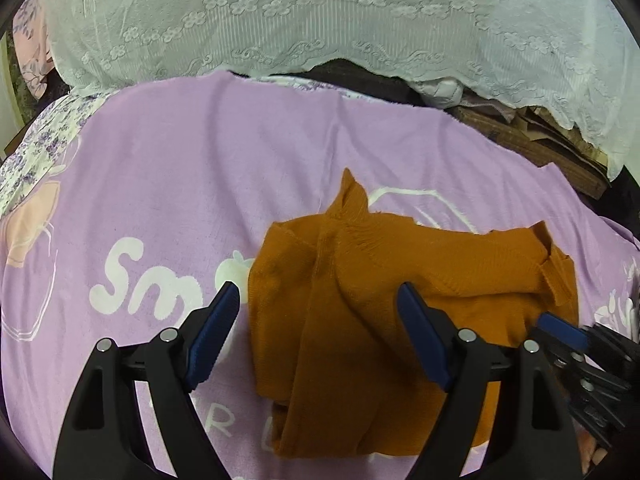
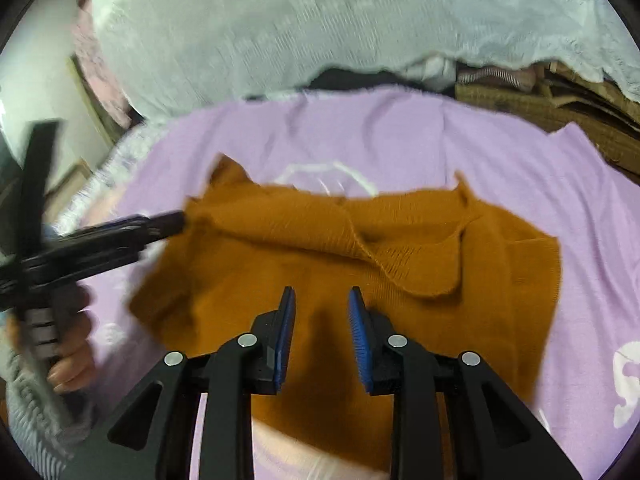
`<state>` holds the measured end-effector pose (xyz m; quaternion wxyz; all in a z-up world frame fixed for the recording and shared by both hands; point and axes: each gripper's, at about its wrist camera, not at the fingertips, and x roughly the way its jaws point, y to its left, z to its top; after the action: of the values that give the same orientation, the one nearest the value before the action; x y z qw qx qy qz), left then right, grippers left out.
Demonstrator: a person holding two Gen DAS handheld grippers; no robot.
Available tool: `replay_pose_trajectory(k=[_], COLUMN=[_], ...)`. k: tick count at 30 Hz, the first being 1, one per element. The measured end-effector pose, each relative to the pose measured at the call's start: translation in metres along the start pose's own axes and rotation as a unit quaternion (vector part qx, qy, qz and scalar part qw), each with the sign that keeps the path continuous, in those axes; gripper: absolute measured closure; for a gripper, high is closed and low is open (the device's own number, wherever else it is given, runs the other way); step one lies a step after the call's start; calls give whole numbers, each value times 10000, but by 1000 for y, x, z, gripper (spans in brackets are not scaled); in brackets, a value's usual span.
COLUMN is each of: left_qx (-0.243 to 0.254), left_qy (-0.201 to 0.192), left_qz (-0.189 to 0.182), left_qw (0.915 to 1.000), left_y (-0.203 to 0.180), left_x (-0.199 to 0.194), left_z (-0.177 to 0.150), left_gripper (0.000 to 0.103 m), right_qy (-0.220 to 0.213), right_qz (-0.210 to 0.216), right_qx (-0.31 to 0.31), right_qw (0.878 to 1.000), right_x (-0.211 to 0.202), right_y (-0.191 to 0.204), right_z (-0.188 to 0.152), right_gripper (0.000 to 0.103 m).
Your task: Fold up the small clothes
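Note:
A small orange knit garment [image 1: 360, 300] lies partly folded and rumpled on a purple printed sheet [image 1: 200, 168]. It also shows in the right wrist view [image 2: 400, 260]. My left gripper [image 1: 318, 296] is open wide and hovers over the garment's left part, holding nothing. My right gripper [image 2: 321, 300] is open with a narrower gap, above the garment's near middle, empty. The right gripper's blue pad [image 1: 560, 330] shows at the garment's right edge in the left wrist view. The left gripper [image 2: 160, 226] shows at the garment's left edge in the right wrist view.
A white lace cloth [image 1: 320, 20] covers a pile behind the sheet. Brown cardboard [image 1: 540, 140] and dark items sit at the back right. A floral sheet [image 1: 44, 140] lies under the purple one at the left. The person's hand [image 2: 72, 356] holds the left gripper.

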<state>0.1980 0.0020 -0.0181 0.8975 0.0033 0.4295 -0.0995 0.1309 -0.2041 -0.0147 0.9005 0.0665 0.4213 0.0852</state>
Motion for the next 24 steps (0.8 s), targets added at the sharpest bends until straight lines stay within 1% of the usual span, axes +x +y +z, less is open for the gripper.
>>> replay_pose_trajectory(k=[1,2,4,6,8,10,12,13,16,17,19,24], left_qx=[-50,-133,-208,-101,22,41,-149,-271,-535,-562,-589,-501], left_qy=[67,141,187,167,136,153,250,310,398,405,452,493], left_qz=[17,0,-99,-130,-68,86,147,105,33,58,25,-248], left_qw=[10000,9998,9996,9997,9999,9998,9995,9991,9978,9976,9972,9972], left_y=[2,4,6,3,-1,2,12,18,35,40,45,49], left_x=[3,6,8,6,7,11,18,20,20,19,17,9], left_z=[0,-1,-4,-6,-8,-9,-8,-8,-11,-13,-18,-29], left_gripper=[25,25,25,25,25,24,22,22,22,22,22,23], right_qy=[93,91,-43,-230,-383,-559,-678,-720,-818,-818,-809,-788], right_qz=[-79,-138,-201,-324,-422,-461,-464,-432,-279,-254,-258,-178], right_qx=[141,367,724,1046,1218,1365,1455,1487,1598,1567,1452,1526], right_qw=[9998,9992,9972,9937,9909,9880,9859,9853,9834,9839,9858,9850], right_x=[14,27,40,46,44,32,17,10,-12,-17,-24,-26], right_y=[-4,-12,-25,-35,-41,-50,-61,-65,-79,-83,-87,-96], right_z=[8,18,36,53,58,52,40,34,14,8,-2,-17], right_gripper=[75,77,79,79,78,77,77,76,67,65,63,61])
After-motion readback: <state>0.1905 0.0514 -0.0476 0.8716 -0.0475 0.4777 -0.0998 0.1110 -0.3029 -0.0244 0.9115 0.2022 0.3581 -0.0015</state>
